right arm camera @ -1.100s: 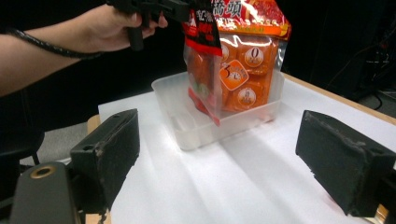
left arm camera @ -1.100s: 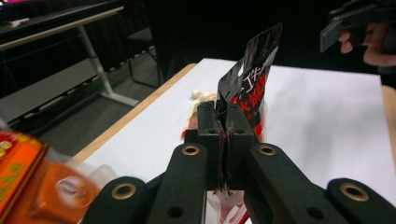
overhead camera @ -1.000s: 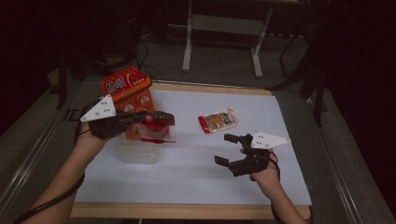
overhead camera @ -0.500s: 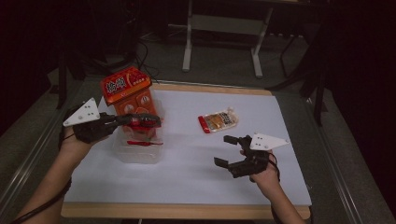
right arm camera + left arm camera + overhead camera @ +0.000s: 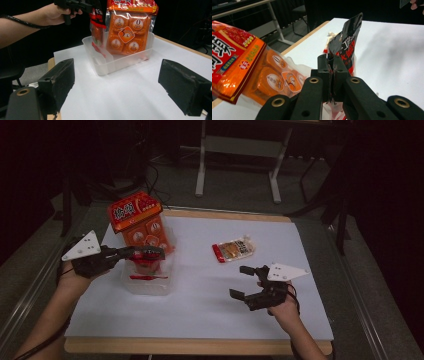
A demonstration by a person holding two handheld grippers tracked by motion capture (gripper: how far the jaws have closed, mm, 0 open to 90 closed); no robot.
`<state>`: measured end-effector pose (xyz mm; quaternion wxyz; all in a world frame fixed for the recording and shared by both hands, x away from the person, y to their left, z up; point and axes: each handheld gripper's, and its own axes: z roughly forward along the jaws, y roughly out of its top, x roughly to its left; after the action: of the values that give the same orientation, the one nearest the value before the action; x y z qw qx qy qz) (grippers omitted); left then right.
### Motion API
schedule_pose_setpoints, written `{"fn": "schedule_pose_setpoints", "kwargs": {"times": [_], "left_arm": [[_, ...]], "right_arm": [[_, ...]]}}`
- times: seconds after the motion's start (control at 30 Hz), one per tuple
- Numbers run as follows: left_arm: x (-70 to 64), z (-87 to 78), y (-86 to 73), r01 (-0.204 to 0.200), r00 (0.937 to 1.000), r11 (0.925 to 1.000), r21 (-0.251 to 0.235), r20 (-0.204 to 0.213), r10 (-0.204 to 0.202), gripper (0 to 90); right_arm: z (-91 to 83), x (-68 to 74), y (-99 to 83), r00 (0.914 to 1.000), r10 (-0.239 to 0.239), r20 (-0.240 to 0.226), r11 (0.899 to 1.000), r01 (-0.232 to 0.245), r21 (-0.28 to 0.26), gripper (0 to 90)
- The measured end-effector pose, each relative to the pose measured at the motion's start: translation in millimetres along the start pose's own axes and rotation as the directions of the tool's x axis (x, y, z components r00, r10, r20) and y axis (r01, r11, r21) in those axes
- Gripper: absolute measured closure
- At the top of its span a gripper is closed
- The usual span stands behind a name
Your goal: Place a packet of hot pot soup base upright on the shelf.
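Where left tongs (image 5: 331, 75) pinch black-red packet (image 5: 345, 42), its lower end hidden, right tongs (image 5: 117, 82) spread.
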<state>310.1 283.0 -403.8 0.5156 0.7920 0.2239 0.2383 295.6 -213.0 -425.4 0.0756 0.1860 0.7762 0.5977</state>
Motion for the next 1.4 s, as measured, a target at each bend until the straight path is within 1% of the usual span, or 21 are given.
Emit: {"fn": "schedule_pose_setpoints", "kwargs": {"times": [0.07,0.1,0.17,0.3,0.37,0.4,0.5,0.57,0.63,0.67,0.8,0.83,0.9,0.93,0.97,1.0,1.03,1.1,1.23,1.3,1.4], "left_arm": [[0.7,0.1,-2.0,-0.011,0.9999,0.9999,0.0,-0.012,0.011,88.0],[2.6,0.0,-3.7,0.008,1.0,0.9999,-0.009,-0.002,-0.008,88.0],[3.7,-0.1,-5.0,0.002,1.0,1.0,-0.005,-0.007,-0.002,87.9],[7.5,-0.5,-7.5,0.018,0.9998,0.9998,-0.011,-0.006,-0.018,87.9],[8.2,-0.2,-7.8,0.017,0.9998,0.9998,-0.012,-0.008,-0.017,87.9],[11.4,0.4,-7.4,0.023,0.9997,0.9996,-0.016,-0.011,-0.023,87.9],[14.1,2.1,-5.8,0.009,0.9999,0.9998,-0.015,-0.007,-0.009,87.8],[16.1,3.1,-4.5,0.014,0.9999,0.9997,-0.022,-0.003,-0.014,87.8],[17.1,3.8,-3.4,0.002,0.9999,0.9996,-0.027,-0.016,-0.003,87.9],[17.7,4.1,-3.1,0.01,0.9999,0.9994,-0.033,-0.01,-0.01,87.9],[19.1,7.9,-1.7,0.001,1.0,0.9996,-0.03,0.002,-0.001,87.8],[19.0,9.5,-2.1,-0.003,0.9999,0.9997,-0.024,0.013,0.003,87.8],[18.3,12.0,-3.7,-0.006,0.9999,0.9998,-0.018,0.013,0.006,87.7],[17.5,13.0,-4.2,-0.012,0.9998,0.9998,-0.013,0.013,0.012,87.7],[16.9,13.9,-5.2,-0.031,0.9995,0.9995,-0.01,0.008,0.031,87.7],[16.9,14.8,-6.1,-0.03,0.9995,0.9995,-0.011,0.007,0.03,87.8],[17.4,16.4,-7.2,-0.015,0.9998,0.9999,-0.002,0.011,0.015,87.7],[16.8,18.6,-9.7,-0.024,0.9996,0.9997,-0.008,0.017,0.024,87.7],[16.2,23.2,-13.7,-0.006,0.9995,0.9999,0.014,0.03,0.005,87.7],[15.9,24.3,-17.3,0.005,0.9994,1.0,0.004,0.034,-0.005,87.7],[15.5,25.4,-21.5,0.008,0.9993,1.0,0.005,0.037,-0.008,87.7]], "right_arm": [[0.5,0.2,-0.3,1.0,-0.002,0.0,1.0,0.002,0.001,13.7],[0.5,0.3,-0.3,1.0,-0.001,-0.001,1.0,0.001,0.0,13.7],[0.5,0.8,-0.2,1.0,-0.005,0.001,1.0,0.005,0.002,13.7],[0.0,-1.4,-1.1,1.0,0.005,0.001,1.0,-0.005,-0.001,13.8],[0.0,-2.2,-1.6,0.9999,0.011,-0.003,1.0,-0.011,-0.004,13.8],[0.1,-3.1,-2.6,0.9999,0.016,-0.003,1.0,-0.016,-0.003,13.9],[0.0,-3.5,-3.2,0.9998,0.02,0.0,1.0,-0.02,-0.003,13.9],[-0.2,-4.3,-3.7,0.9997,0.023,0.0,1.0,-0.023,-0.004,13.9],[-0.3,-5.1,-4.3,0.9996,0.027,0.004,1.0,-0.027,-0.001,13.9],[-0.3,-5.7,-4.8,0.9996,0.03,0.003,1.0,-0.03,-0.001,13.9],[0.1,-6.9,-6.2,0.9995,0.032,0.007,0.999,-0.032,0.003,13.9],[0.2,-7.0,-6.5,0.9995,0.032,0.006,0.999,-0.032,0.003,13.9],[0.4,-7.3,-6.8,0.9995,0.032,0.007,0.999,-0.032,0.006,13.9],[0.4,-7.5,-6.9,0.9995,0.032,0.007,0.999,-0.032,0.006,13.9],[0.2,-7.5,-6.8,0.9994,0.034,0.006,0.999,-0.034,0.004,13.9],[0.1,-7.6,-6.7,0.9994,0.035,0.005,0.999,-0.035,0.004,13.9],[0.0,-7.6,-6.6,0.9994,0.034,0.007,0.999,-0.034,0.006,13.9],[-0.1,-7.6,-6.5,0.9993,0.037,0.004,0.999,-0.037,0.003,13.9],[-0.4,-7.2,-6.7,0.9994,0.034,0.003,0.999,-0.034,0.003,13.9],[-0.9,-7.5,-6.8,0.9993,0.038,0.0,0.999,-0.038,0.002,13.9],[-1.4,-7.8,-6.9,0.9992,0.039,0.0,0.999,-0.039,0.0,13.9]]}}
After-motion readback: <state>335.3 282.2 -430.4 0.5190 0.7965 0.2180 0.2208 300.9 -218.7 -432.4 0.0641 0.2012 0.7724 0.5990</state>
